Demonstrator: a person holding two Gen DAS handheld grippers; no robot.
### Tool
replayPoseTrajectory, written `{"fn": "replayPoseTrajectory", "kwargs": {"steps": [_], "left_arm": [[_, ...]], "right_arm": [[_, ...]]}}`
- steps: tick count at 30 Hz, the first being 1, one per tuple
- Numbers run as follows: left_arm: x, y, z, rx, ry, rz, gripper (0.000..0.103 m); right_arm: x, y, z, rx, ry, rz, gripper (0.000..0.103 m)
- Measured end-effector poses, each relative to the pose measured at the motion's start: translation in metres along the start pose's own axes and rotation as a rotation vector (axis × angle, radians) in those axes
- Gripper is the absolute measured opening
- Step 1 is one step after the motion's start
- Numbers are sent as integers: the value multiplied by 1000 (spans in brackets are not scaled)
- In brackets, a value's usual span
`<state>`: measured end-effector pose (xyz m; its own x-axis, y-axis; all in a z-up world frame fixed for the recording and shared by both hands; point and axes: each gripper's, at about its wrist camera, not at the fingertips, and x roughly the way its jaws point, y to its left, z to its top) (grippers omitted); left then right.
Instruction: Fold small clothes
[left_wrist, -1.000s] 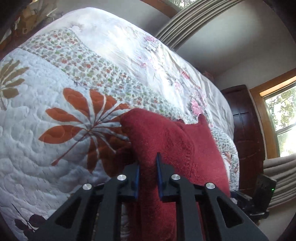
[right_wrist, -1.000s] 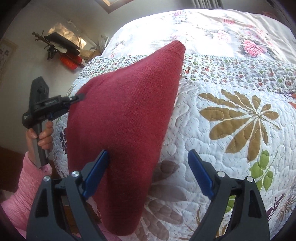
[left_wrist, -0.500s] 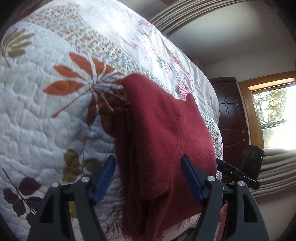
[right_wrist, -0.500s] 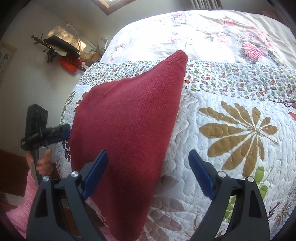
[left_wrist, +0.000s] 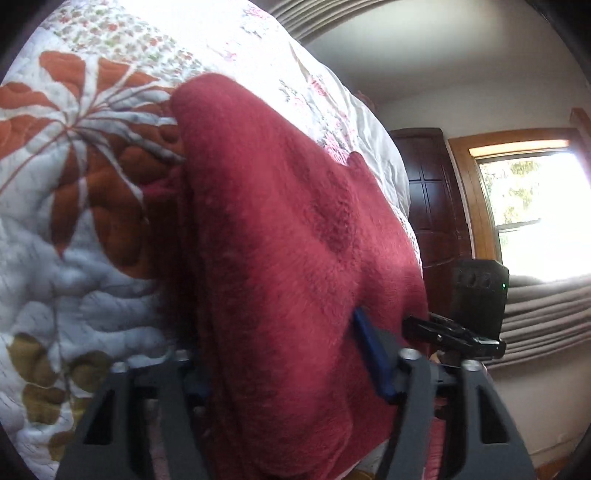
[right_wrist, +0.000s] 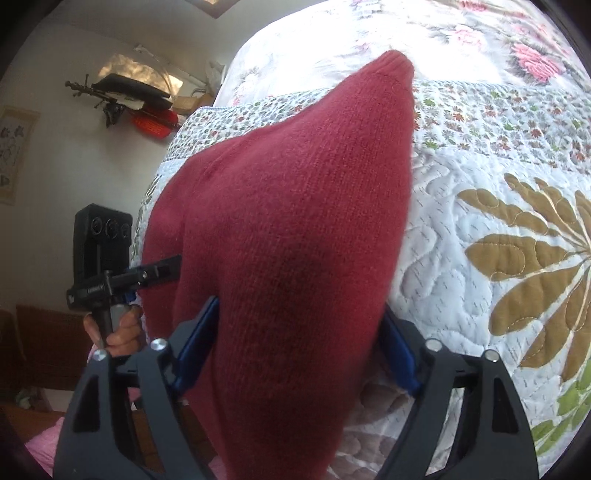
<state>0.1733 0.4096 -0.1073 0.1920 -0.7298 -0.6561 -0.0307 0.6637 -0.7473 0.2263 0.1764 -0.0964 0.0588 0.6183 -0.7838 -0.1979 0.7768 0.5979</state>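
While I look along my left gripper (left_wrist: 284, 373), the dark red knitted garment (left_wrist: 280, 236) fills the space between its blue-padded fingers (left_wrist: 373, 362). It lies folded on the white quilted bedspread with orange and brown leaf prints (left_wrist: 62, 236), right at the near edge of the bed. The jaws stand apart with the cloth bulging between them; only the right pad shows clearly, the left is half buried, so I judge them spread and not yet pinching. My other tool's black body shows at the right, beside a dark wooden door (left_wrist: 432, 199).

From my right gripper (right_wrist: 295, 350), the same garment runs straight away from me, its long axis pointing up the bed to a narrow tip near the small-flowered band (right_wrist: 498, 118). These jaws are also wide, straddling the near end, one pad on each side. My left hand (right_wrist: 118, 332) holds its tool against the garment's left edge.

Both tools sit at the near end, so I judge the next fold goes forward, toward the tip.
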Motion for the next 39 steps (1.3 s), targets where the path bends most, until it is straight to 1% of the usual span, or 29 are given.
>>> {"fn": "replayPoseTrajectory", "kwargs": {"steps": [1, 4, 7, 10, 14, 16, 18, 20, 22, 23, 25, 26, 27, 30, 32, 33, 34, 37, 39], "left_arm": [[0, -2, -2, 2, -4, -9, 39], [-4, -12, -6, 17, -21, -22, 35], [-10, -32, -9, 41, -44, -45, 33], [-10, -63, -14, 90, -49, -71, 33], [2, -107, -22, 124, -28, -109, 33], [14, -124, -27, 143, -14, -103, 33], [31, -133, -30, 164, 6, -73, 33], [53, -130, -30, 160, 41, -35, 33], [75, -121, -28, 159, 51, 20, 36], [84, -120, -25, 136, 54, 16, 36], [89, -111, -24, 91, 40, -9, 39], [90, -109, -28, 86, 27, -7, 40], [87, -107, -34, 89, 18, -1, 41], [73, -111, -47, 113, -5, 49, 46], [56, -115, -59, 134, -25, 84, 49], [48, -118, -66, 146, -33, 102, 51], [42, -119, -71, 157, -36, 116, 54], [22, -121, -95, 186, -42, 137, 60], [19, -124, -105, 199, -40, 159, 62]], "right_arm": [[-2, 1, -2, -11, -5, -3, 66], [-18, 3, -7, -23, -23, 36, 52], [-42, 4, -15, -24, -48, 79, 49], [-76, 6, -26, -62, -88, 69, 49], [-128, -10, -43, -63, -131, 81, 49], [-145, -24, -52, -56, -138, 69, 50], [-149, -41, -60, -25, -133, 52, 51], [-141, -62, -67, 21, -113, 23, 51], [-126, -85, -75, 73, -89, 4, 53], [-119, -92, -76, 91, -86, 12, 53], [-111, -106, -79, 128, -104, 72, 56], [-110, -110, -79, 133, -110, 95, 57], [-111, -109, -79, 127, -112, 98, 58], [-114, -102, -80, 83, -107, 54, 68], [-123, -90, -84, 66, -126, 19, 75], [-127, -86, -88, 63, -137, 9, 80], [-132, -83, -93, 61, -147, 6, 82], [-140, -82, -121, 73, -136, 66, 85], [-139, -86, -138, 85, -114, 76, 85]]}}
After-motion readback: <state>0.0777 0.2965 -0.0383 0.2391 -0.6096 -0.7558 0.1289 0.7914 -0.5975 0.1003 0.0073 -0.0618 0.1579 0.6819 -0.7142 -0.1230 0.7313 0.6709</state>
